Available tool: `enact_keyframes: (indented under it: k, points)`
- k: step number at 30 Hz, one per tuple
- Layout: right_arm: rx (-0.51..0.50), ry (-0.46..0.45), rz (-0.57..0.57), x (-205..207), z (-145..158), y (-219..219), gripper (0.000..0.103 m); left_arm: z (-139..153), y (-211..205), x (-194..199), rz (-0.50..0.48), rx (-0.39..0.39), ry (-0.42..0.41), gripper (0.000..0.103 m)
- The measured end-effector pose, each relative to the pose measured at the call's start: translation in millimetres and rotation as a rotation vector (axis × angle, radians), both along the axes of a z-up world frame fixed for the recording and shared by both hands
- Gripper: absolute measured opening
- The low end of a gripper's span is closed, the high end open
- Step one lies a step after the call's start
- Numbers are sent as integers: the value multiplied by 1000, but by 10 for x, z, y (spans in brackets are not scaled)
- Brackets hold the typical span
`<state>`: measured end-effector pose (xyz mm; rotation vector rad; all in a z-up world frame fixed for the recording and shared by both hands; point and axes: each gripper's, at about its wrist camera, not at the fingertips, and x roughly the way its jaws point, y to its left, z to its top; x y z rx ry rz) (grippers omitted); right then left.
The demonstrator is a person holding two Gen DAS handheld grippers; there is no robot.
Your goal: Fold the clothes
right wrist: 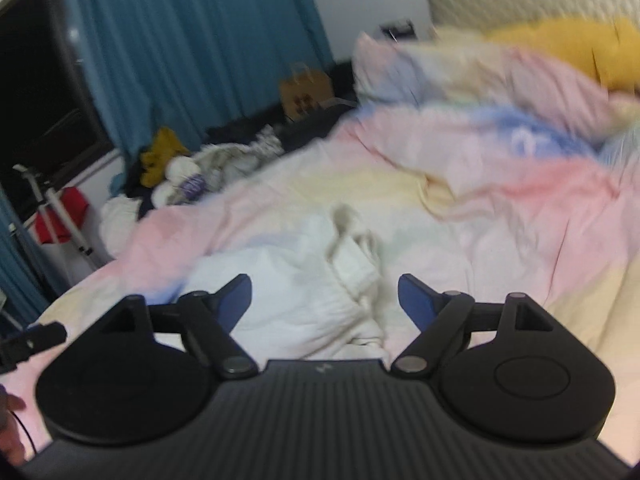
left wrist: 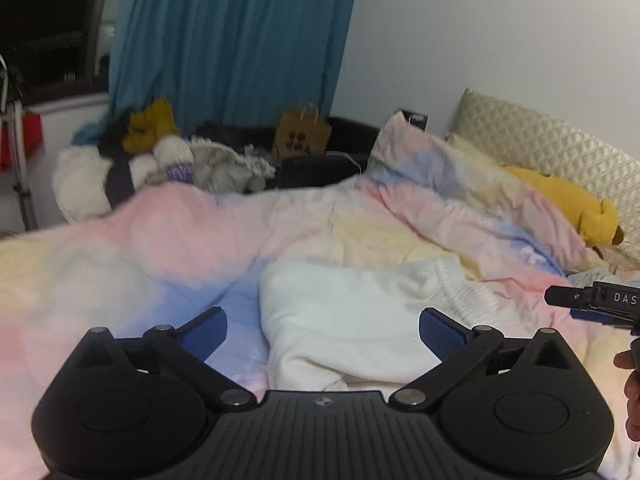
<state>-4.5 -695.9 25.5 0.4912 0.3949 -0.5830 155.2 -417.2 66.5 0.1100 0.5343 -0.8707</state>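
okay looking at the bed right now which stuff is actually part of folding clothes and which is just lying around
Part of the job:
white garment, lying crumpled on the bed
left gripper, open
right gripper, open

Just lying about:
pastel duvet
yellow plush toy
brown paper bag
pile of clothes beyond the bed
blue curtain

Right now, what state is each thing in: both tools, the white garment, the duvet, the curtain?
Left tool: open, empty, above the garment.
Right tool: open, empty, above the garment.
White garment: bunched and rumpled on the duvet, not yet folded flat.
Pastel duvet: spread over the bed, wrinkled.
Blue curtain: drawn, hanging.
Yellow plush toy: lying by the pillow.
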Motion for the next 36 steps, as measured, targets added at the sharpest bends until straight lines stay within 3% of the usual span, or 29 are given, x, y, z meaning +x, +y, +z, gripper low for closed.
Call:
enact_keyframes:
  k: [2, 6, 11, 17, 24, 36]
  points:
    - [-33, -10, 11, -94, 86, 222, 84, 221, 216, -245, -10, 0, -31, 103]
    - [-98, -31, 34, -281, 258, 666, 103, 546, 676, -745, 7, -5, -102, 103]
    - [-180, -57, 62, -515, 473, 1221, 103, 746, 1229, -1240, 63, 5, -155, 103]
    - [-278, -88, 95, -796, 730, 1887, 103, 763, 1796, -1656, 153, 5, -189, 103]
    - [-325, -74, 72, -709, 405, 2283, 103, 609, 2126, -1877, 199, 17, -216, 103]
    - [-272, 24, 67, -368, -44, 2372, 103, 146, 2372, -1535, 289, 38, -170, 103]
